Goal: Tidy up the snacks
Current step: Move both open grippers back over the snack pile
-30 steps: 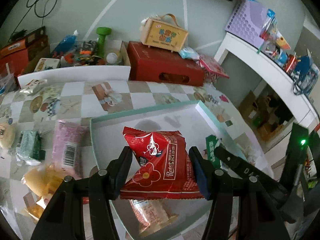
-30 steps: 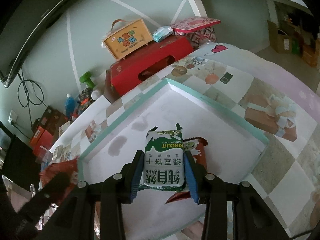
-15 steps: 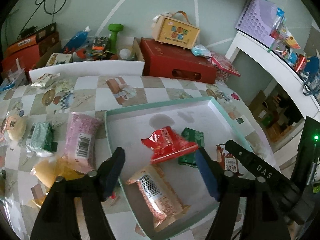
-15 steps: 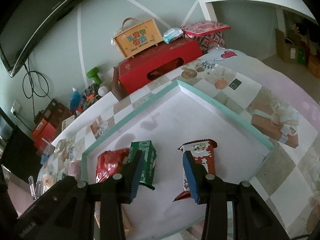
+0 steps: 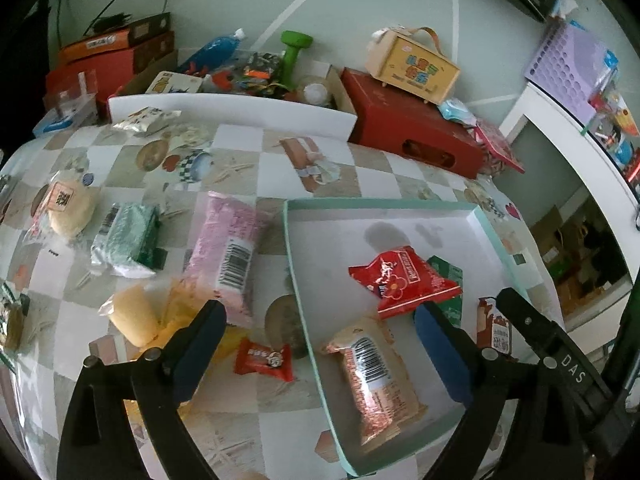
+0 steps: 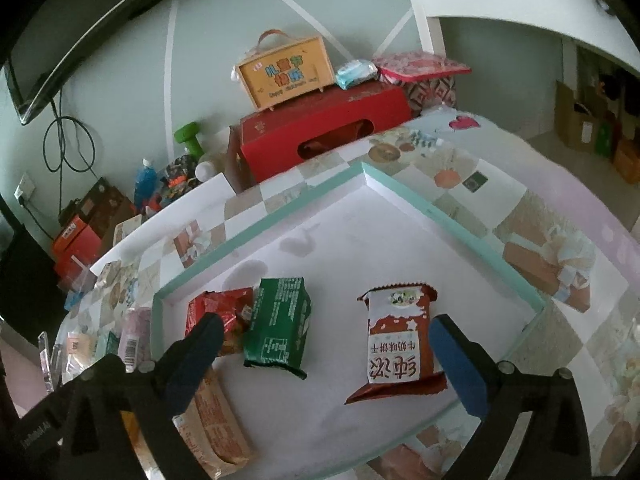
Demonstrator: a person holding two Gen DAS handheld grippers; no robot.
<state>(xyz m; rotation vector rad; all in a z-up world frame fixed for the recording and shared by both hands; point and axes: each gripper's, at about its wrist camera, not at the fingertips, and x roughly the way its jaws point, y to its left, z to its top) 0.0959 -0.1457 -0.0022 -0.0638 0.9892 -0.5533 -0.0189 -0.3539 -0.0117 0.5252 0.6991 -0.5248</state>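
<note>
Mint-green rims frame the shallow white tray (image 5: 289,240) on the checked tablecloth (image 5: 248,148), and four snacks lie inside it — a red packet (image 5: 404,280) resting partly on a green biscuit pack (image 6: 280,322), a brown-and-white biscuit packet (image 6: 398,340) apart to the right, and a long pink-speckled bar (image 5: 374,380) near the tray's front corner. The left gripper (image 5: 320,344) hangs above the tray's left edge with its jaws opening wide; nothing is held between them, though the bar and a small red candy wrapper (image 5: 264,358) on the cloth show below. The right gripper (image 6: 326,360) is over the tray, its jaws also opening to their widest and gripping nothing — the green pack and brown-and-white packet lie loose on the tray floor beneath. More snacks wait outside on the cloth: a pink packet (image 5: 230,256), a pale green pack (image 5: 128,240) and a yellow bun (image 5: 132,314)
</note>
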